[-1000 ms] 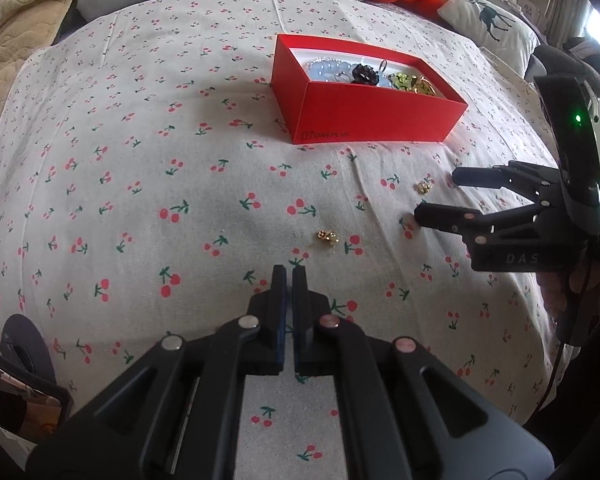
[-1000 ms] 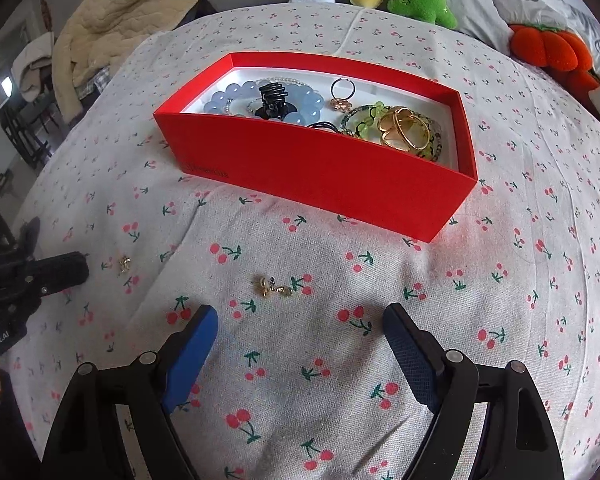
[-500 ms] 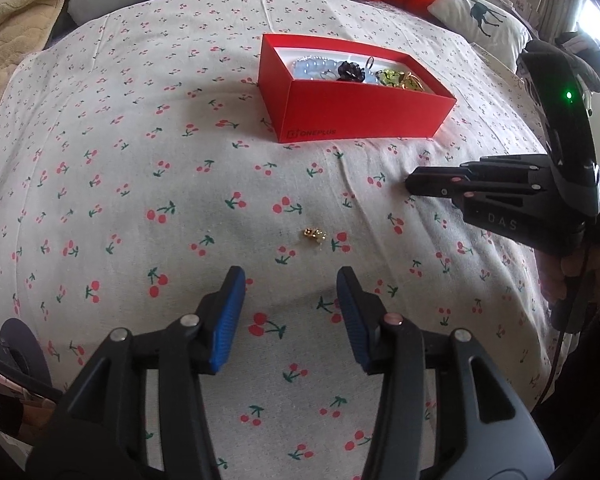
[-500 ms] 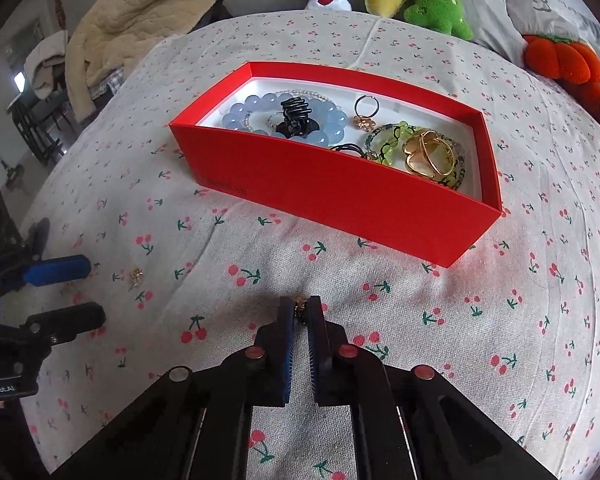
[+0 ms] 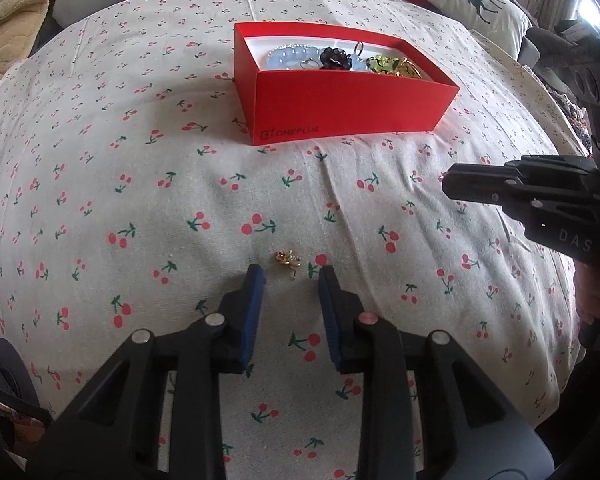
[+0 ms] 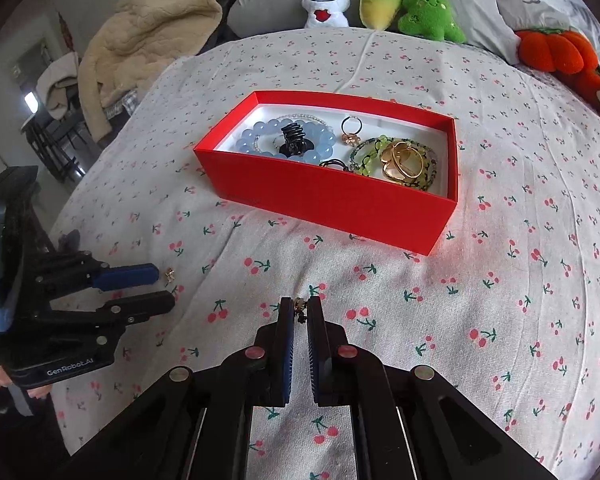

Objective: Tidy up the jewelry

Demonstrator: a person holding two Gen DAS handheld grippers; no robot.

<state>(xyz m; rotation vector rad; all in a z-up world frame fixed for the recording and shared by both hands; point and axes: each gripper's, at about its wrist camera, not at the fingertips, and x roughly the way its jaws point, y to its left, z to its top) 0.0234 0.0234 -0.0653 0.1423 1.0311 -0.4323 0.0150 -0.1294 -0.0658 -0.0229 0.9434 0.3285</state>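
A red box (image 5: 352, 108) (image 6: 328, 196) sits on the cherry-print bedspread and holds a blue bead bracelet (image 6: 260, 138), a black claw clip (image 6: 294, 138), rings and gold pieces. My left gripper (image 5: 290, 276) is open, its blue pads just short of a small gold earring (image 5: 287, 257) on the cloth. It also shows in the right wrist view (image 6: 162, 288), with the earring (image 6: 169, 274) at its tips. My right gripper (image 6: 300, 306) is shut on a second small gold earring (image 6: 299, 305), held above the bedspread. It appears at the right of the left wrist view (image 5: 446, 186).
Plush toys (image 6: 380, 0) and an orange pumpkin cushion (image 6: 556, 54) line the far edge. A beige blanket (image 6: 156, 28) lies at the back left. A deer-print pillow (image 5: 480, 4) is at the far right.
My left gripper opened from shut and moved forward up to the loose earring. My right gripper closed on the other earring and lifted it towards the box.
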